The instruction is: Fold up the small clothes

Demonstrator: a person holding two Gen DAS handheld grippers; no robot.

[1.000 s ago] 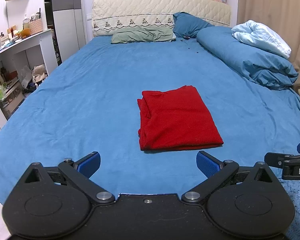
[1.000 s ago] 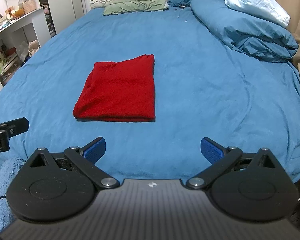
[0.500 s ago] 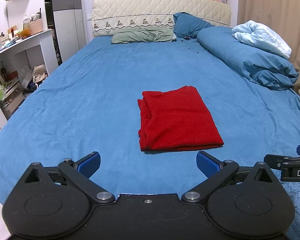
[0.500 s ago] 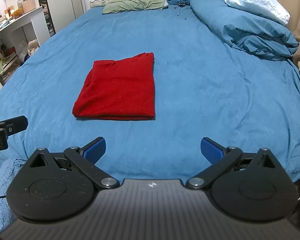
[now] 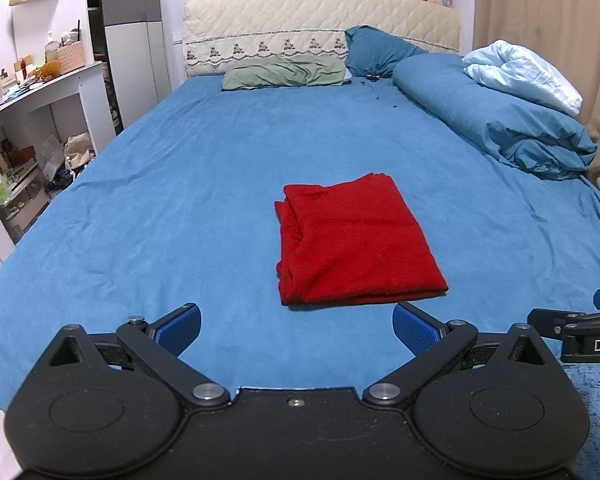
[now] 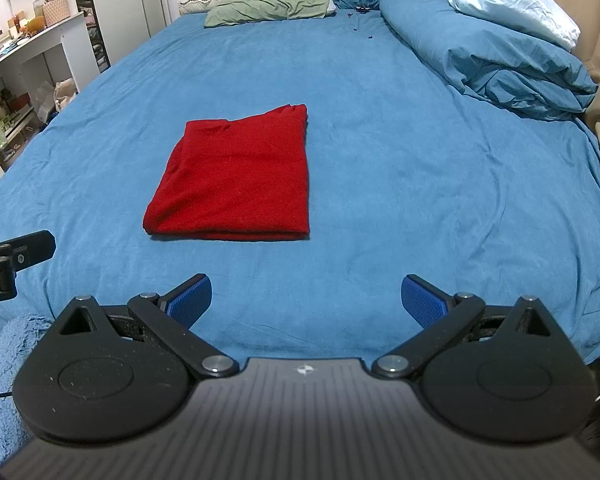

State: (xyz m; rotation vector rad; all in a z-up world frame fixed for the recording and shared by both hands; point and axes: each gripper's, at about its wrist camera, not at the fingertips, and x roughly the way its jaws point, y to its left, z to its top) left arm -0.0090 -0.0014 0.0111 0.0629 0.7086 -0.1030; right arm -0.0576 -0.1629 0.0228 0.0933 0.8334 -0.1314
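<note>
A red garment (image 5: 352, 240) lies folded into a neat rectangle on the blue bed sheet (image 5: 180, 200). It also shows in the right wrist view (image 6: 236, 180), left of centre. My left gripper (image 5: 296, 326) is open and empty, held back near the bed's front edge, just short of the garment. My right gripper (image 6: 306, 298) is open and empty, also near the front edge, to the right of the garment. Each gripper's tip shows at the edge of the other's view.
A rolled blue duvet (image 5: 500, 120) with a pale blue blanket (image 5: 524, 74) lies along the bed's right side. Pillows (image 5: 284, 74) and a headboard (image 5: 320, 28) are at the far end. A white desk with clutter (image 5: 32, 96) stands left of the bed.
Both grippers have drifted very slightly; the garment lies as it did. Both grippers stay open.
</note>
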